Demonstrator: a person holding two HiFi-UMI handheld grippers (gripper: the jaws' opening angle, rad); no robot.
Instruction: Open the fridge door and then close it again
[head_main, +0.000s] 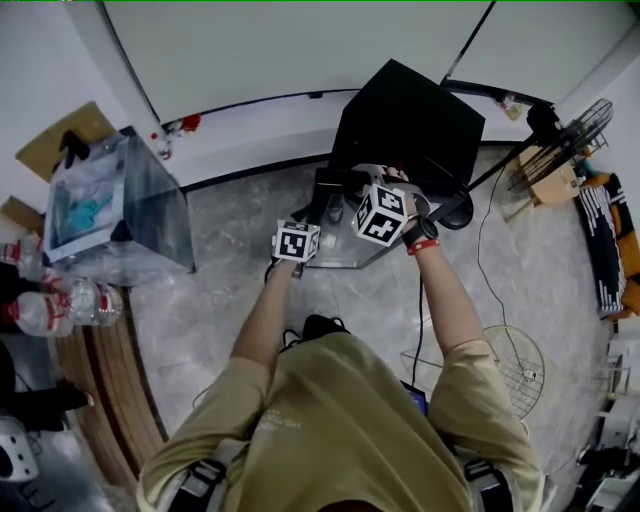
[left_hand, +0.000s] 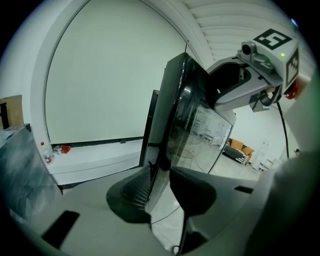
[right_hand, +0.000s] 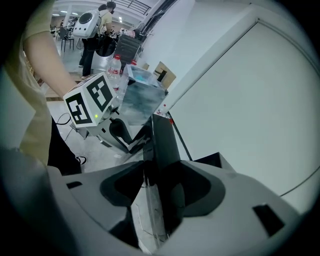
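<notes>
A small black fridge (head_main: 410, 120) stands against the white wall, and its glass door (head_main: 345, 250) is swung out toward me. In the head view both grippers sit at the door's free edge, the left gripper (head_main: 318, 205) beside the right gripper (head_main: 357, 185). In the left gripper view the dark door edge (left_hand: 165, 125) runs straight up between the jaws, and the left gripper (left_hand: 160, 192) is shut on it. The right gripper (right_hand: 152, 192) clamps the same door edge (right_hand: 162, 145) from the other side. The left gripper's marker cube (right_hand: 90, 104) shows just past it.
A clear plastic box (head_main: 120, 210) stands on the floor to the left, with water bottles (head_main: 60, 305) near it. A fan (head_main: 590, 125) and cardboard sit at the far right. A round wire grille (head_main: 520, 370) and cables lie on the floor by my right side.
</notes>
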